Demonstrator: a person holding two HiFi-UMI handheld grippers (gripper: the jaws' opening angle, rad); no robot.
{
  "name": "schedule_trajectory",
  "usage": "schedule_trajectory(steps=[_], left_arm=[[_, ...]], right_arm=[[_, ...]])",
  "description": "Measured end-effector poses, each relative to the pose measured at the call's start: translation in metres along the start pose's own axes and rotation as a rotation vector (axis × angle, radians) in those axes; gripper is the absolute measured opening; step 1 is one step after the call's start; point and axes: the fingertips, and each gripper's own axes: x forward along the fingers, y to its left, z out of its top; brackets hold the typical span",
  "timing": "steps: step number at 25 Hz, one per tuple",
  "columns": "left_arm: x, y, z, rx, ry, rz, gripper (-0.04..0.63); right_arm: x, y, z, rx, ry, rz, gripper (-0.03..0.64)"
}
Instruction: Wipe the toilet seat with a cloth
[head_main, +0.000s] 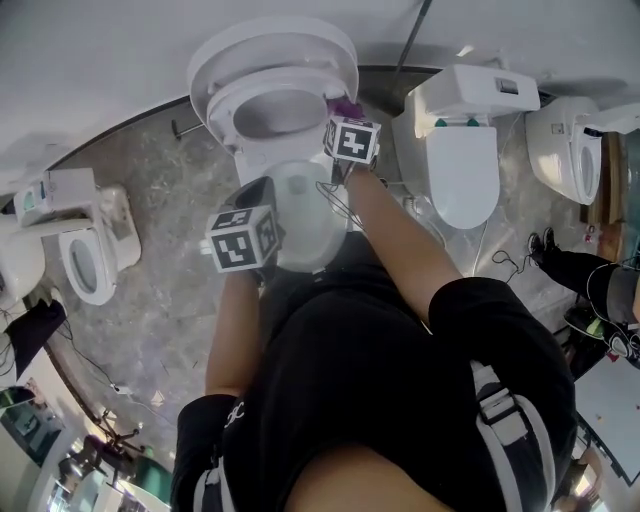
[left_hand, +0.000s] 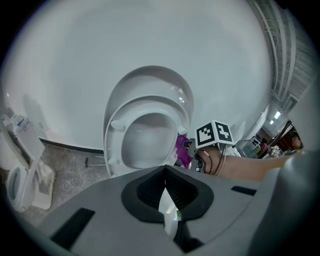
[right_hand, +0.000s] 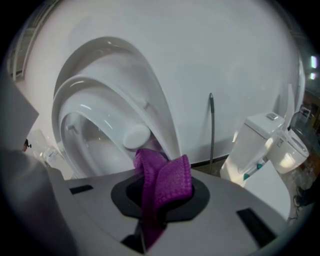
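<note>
The person stands over a white toilet with its lid (head_main: 268, 45) and toilet seat (head_main: 232, 112) both tipped up against the pale wall, the open bowl (head_main: 300, 215) below them. The right gripper (right_hand: 156, 201) is clamped on a purple cloth (right_hand: 165, 181), which bunches up out of the jaws in a thick fold. It sits just beside the right edge of the raised seat, near a round bumper (right_hand: 136, 135) on the seat's underside; I can't tell if cloth and seat touch. The left gripper (left_hand: 165, 189) hangs over the bowl's front, jaws pressed together with nothing in them. Another toilet (head_main: 462, 150) stands to the right on the grey stone floor (head_main: 165, 200).
</note>
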Motion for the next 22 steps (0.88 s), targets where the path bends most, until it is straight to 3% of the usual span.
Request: schedule_trajectory(steps=[11, 18, 22], left_arm=[[-0.036, 0.006, 0.01, 0.044, -0.029, -0.045, 0.008], [-0.05, 0.025, 0.008, 0.056, -0.017, -0.071, 0.008], [-0.057, 0.041, 0.001, 0.056, -0.008, -0.074, 0.008]], right_arm=[[-0.042, 0.011, 0.013, 0.107, -0.023, -0.066, 0.052], [-0.066, 0.04, 0.051, 0.027, -0.168, -0.032, 0.052], [-0.066, 0.079, 0.08, -0.1, -0.208, -0.011, 0.052]])
